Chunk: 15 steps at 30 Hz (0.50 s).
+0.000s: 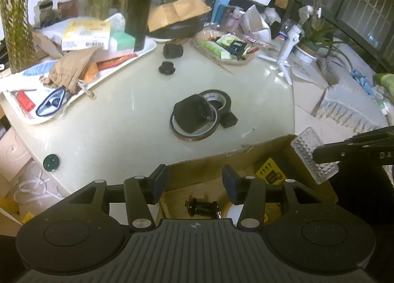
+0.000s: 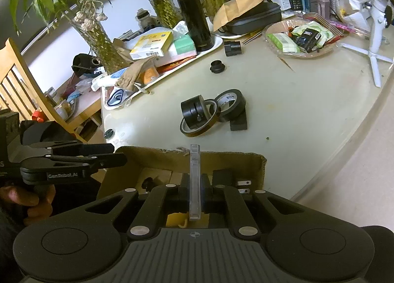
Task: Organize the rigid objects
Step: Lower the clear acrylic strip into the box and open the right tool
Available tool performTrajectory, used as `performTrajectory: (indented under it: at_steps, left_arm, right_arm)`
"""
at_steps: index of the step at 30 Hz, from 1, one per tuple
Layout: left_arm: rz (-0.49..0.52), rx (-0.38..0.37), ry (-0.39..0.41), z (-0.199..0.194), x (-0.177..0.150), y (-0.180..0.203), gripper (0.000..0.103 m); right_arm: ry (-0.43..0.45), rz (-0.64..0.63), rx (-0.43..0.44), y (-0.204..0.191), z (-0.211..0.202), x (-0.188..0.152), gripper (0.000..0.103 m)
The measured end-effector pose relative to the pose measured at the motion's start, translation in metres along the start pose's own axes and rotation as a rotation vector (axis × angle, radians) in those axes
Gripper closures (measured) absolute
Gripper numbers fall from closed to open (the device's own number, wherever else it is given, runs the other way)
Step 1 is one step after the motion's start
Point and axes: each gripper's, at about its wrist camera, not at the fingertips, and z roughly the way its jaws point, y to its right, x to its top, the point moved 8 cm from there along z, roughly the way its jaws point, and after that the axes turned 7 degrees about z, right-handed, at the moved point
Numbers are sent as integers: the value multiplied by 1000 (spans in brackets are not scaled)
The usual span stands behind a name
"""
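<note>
Clear tile clamped over the cardboard box

Cardboard box (image 2: 187,157) sits at the near edge of the tabletop (image 2: 283,110), open at the top, and both of your grippers hang over it. Your right gripper (image 2: 195,185) is closed tight on a clear plastic tile (image 2: 194,179), which stands upright on edge between the pads and rises above the box's far wall. From the left wrist view you see the same tile (image 1: 312,157) from its flat side, with a faceted, diamond-patterned face, held above the box's right corner.

Your left gripper (image 1: 194,182) has its jaws parted with nothing between them. It points down into the box, where a small black spool-shaped part (image 1: 203,206) lies on the bottom beside a yellow label (image 1: 269,175).

Further in, near the middle of the tabletop, the other pieces sit bunched together: a black round part (image 2: 193,111) resting on an amber tape ring (image 2: 197,130), a roll of black tape (image 2: 230,105) leaning against them, and a small black block (image 2: 238,122) touching the roll. A small black cap (image 2: 217,66) and a black cylinder piece (image 2: 232,48) stand apart toward the far edge, near a white tray (image 2: 214,46) that carries a tall black bottle (image 2: 194,15).
</note>
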Motion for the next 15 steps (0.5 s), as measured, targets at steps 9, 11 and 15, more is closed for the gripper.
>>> performTrajectory:
  at_steps: [9,11,15]
  left_arm:
    - [-22,24,48,-16,1,-2,46]
    - [-17,36,48,-17,1,-2,46]
    - [-3,57,46,-17,0,-2,45]
  right_arm:
    - [-26,-10,-2,-3,9,-7,93]
    - [-31,-13,-4,-4,11,-8,93]
    - [-39,-29,-19,-6,16,-11,93]
